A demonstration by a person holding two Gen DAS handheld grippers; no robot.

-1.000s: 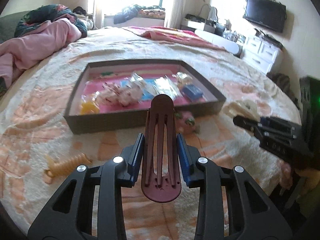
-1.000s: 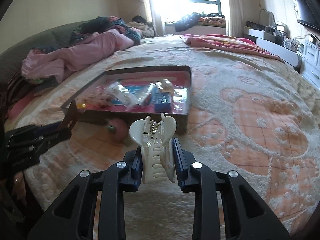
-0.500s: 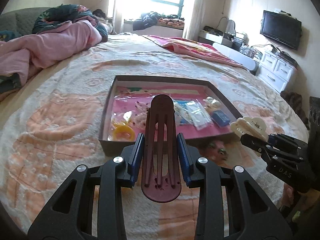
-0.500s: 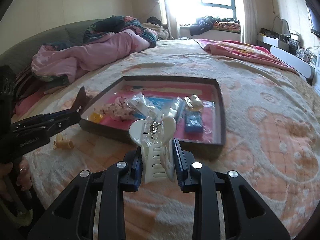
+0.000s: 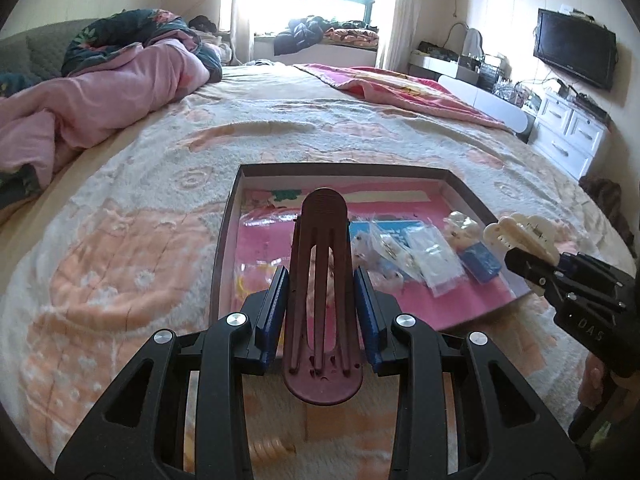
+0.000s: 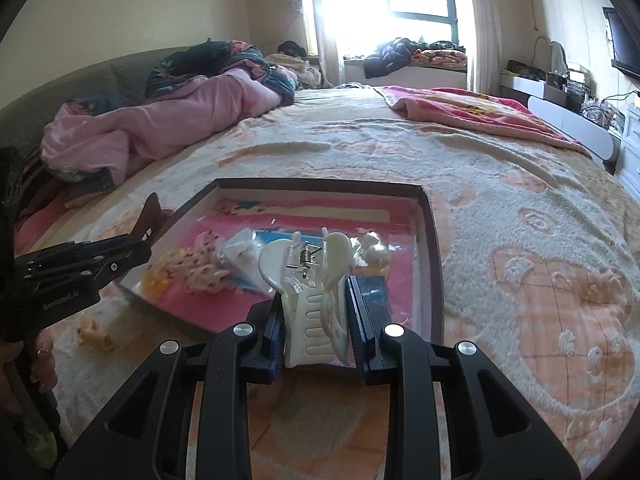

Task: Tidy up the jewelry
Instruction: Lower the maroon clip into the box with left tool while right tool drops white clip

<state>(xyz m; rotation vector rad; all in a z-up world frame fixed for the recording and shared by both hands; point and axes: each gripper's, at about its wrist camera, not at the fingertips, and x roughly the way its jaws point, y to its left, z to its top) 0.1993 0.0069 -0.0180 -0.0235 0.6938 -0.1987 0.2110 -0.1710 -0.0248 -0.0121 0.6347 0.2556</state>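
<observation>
Cream-and-peach fleece bedspread (image 5: 132, 248) carried a shallow dark-rimmed pink-lined tray (image 5: 224, 248). Left gripper (image 5: 320, 296) clamped a maroon slotted plastic hair clip (image 5: 320, 264); right gripper (image 6: 316, 320) clamped a cream plastic claw clip (image 6: 308, 280), both over the tray's near edge.

Black gripper (image 5: 320, 316) frames, blue pads (image 5: 276, 312), silver screws, white lettering
</observation>
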